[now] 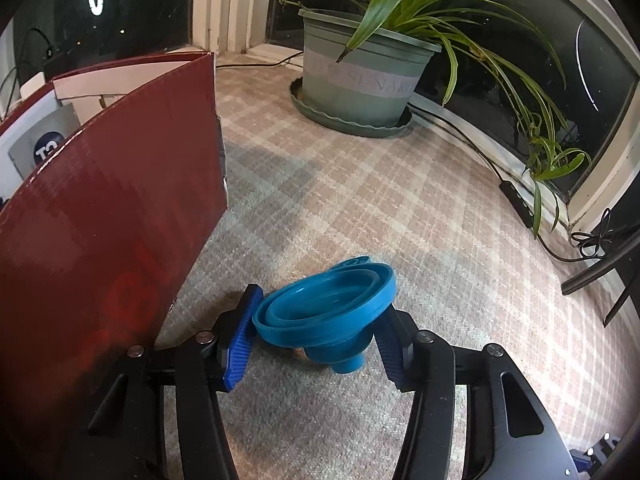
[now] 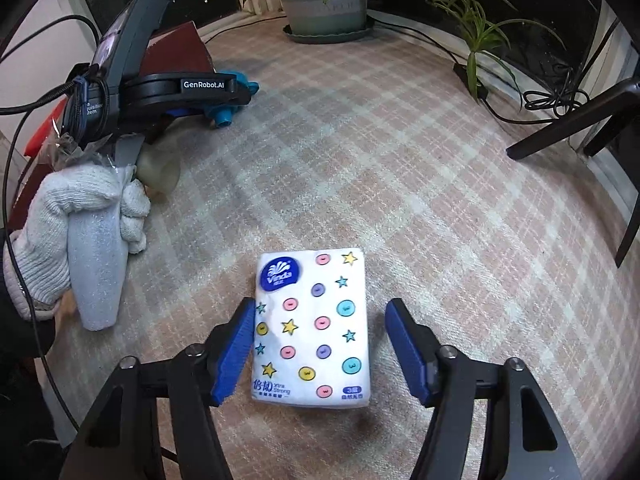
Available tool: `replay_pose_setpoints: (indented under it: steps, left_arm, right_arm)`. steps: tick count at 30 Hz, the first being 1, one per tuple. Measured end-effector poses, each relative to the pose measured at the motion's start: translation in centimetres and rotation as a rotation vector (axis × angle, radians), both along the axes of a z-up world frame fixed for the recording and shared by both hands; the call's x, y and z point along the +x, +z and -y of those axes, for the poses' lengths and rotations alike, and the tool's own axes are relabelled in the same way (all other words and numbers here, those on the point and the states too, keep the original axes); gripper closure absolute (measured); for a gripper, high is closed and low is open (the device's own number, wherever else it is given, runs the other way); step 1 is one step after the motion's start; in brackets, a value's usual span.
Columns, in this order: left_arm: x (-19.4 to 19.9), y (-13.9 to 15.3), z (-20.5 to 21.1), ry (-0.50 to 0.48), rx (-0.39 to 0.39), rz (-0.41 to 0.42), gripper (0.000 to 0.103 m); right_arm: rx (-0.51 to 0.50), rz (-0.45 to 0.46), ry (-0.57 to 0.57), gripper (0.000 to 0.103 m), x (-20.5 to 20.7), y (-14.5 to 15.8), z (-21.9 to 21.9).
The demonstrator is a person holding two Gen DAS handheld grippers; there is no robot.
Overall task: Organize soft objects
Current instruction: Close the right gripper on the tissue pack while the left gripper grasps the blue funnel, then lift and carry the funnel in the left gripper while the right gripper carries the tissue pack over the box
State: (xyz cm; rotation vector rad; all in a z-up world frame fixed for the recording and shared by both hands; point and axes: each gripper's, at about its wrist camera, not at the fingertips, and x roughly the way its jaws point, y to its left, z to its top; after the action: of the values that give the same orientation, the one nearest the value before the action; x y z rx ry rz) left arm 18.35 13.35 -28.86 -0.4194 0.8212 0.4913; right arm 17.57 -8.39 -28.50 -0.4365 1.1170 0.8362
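Observation:
My left gripper (image 1: 316,336) is shut on a blue collapsible silicone funnel (image 1: 326,308) and holds it just above the plaid cloth, beside a dark red cardboard box (image 1: 108,216). The funnel also shows in the right wrist view (image 2: 228,114), under the left gripper. My right gripper (image 2: 320,344) is open. Its blue pads (image 2: 236,348) straddle a white Vinda tissue pack (image 2: 312,328) with coloured dots and stars that lies flat on the cloth. The left pad is next to the pack's edge; the right pad stands apart from it.
A potted spider plant (image 1: 360,76) in a green pot stands at the back by the window. Black cables and a power strip (image 1: 516,196) run along the sill. A black stand leg (image 2: 568,124) is at right. A gloved hand (image 2: 80,208) holds the left gripper.

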Motion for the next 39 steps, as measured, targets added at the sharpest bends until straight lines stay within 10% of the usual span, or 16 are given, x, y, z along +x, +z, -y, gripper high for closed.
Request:
replay_pose_setpoints:
  steps: [18, 39]
  left_arm:
    - [-0.8, 1.8, 2.9, -0.092, -0.001, 0.040, 0.055]
    - [-8.1, 13.2, 6.7, -0.214, 0.137, 0.191, 0.055]
  right_arm:
    - [0.054, -0.022, -0.087, 0.056, 0.9, 1.2, 2.2]
    - [0.147, 0.116, -0.110, 0.056, -1.4, 9.3, 2.1]
